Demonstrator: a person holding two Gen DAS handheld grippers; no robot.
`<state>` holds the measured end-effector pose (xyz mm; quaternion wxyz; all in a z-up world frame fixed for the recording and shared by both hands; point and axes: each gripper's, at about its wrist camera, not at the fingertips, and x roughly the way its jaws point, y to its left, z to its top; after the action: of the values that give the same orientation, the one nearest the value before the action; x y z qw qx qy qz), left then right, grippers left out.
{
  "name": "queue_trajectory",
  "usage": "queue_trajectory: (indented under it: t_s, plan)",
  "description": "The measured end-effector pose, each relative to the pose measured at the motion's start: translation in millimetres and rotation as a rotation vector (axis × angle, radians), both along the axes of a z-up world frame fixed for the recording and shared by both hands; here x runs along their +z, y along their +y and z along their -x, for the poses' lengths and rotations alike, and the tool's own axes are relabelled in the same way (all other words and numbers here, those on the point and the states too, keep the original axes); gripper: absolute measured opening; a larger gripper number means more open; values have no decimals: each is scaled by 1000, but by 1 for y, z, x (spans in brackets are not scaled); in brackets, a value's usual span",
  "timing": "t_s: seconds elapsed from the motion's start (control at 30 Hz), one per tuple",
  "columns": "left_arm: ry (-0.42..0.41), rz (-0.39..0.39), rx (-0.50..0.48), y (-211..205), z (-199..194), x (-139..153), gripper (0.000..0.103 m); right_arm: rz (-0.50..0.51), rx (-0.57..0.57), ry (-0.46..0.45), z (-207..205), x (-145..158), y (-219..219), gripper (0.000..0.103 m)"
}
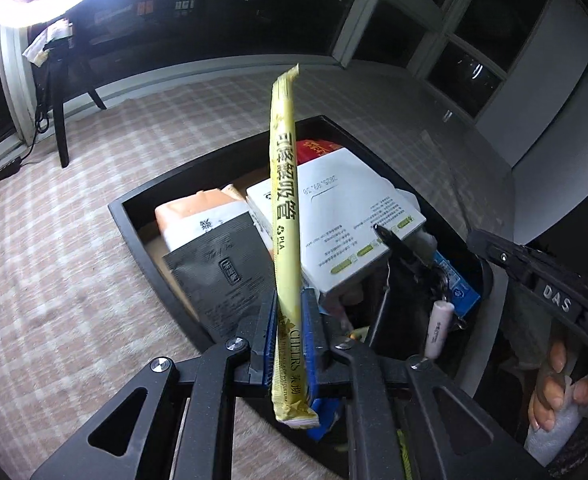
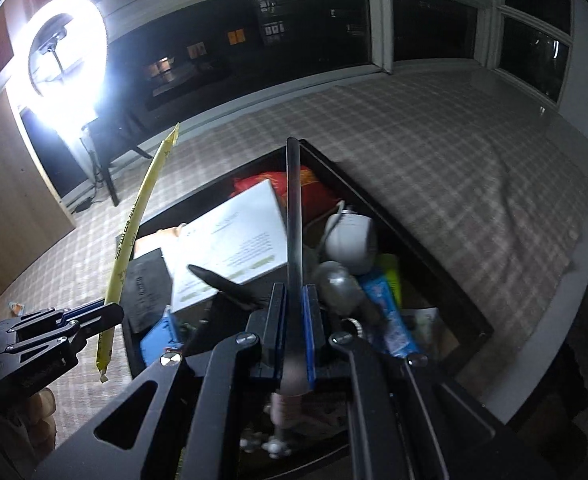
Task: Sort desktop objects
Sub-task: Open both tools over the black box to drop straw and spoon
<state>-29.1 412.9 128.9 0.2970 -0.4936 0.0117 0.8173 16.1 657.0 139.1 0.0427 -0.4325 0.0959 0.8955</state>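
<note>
We hold the left gripper [image 1: 287, 332] clamped on a long yellow straw packet [image 1: 283, 216], its blue pads [image 1: 309, 320] pressing the wrapper on both sides near its lower end, so that the packet stands up nearly straight above the black tray [image 1: 133, 224]. We hold the right gripper [image 2: 294, 320] closed on a thin dark stick [image 2: 294, 216], which rises upright between its pads over the same tray; its lower end, blurred, looks pinkish.

The tray lies on a checked cloth [image 1: 53, 240] and is crowded: a white box [image 1: 346, 216] printed with small text lies tilted across the middle, a black sachet [image 1: 221, 272] sits at its left with an orange-and-white pack [image 1: 197, 212] beyond it, and a red packet [image 1: 314, 148] shows at the far end. In the right wrist view a pale round object [image 2: 352, 240] and a blue wrapper [image 2: 386, 304] lie on the tray's right side, with a metal spoon-like piece [image 2: 334, 280] near them. A ring light [image 2: 65, 72] burns at the far left, before dark windows. Fingers [image 1: 554, 384] grip the right tool's handle.
</note>
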Motion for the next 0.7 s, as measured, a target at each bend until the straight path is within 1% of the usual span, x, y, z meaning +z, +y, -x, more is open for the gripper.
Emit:
queue_trajectory:
  t_s: [0.03,0.07,0.1,0.13,0.23,0.47,0.7]
  plan:
    - [-14,8,21,1,3,-2,31,-7,-2,-3,-1,0,1,14]
    - [-20,9,28,2,5,-3,37,-11,-10,-13,-1,0,2,20]
    - [-17,9,36,1,7,-3,41,-7,-18,-20,0,0,3,39]
    - [-8,19,44,1,7,-4,41,0,-26,-12,0,0,5,48]
    - [-16,30,46,-2,9,-5,41,1,-35,10,-1,4,7,49]
    - [-20,33,68,-20,10,-5,41,-2,-27,12,4,7,-1,49]
    - [-12,51,130,-56,14,-3,41,5,24,29,14,12,-25,49]
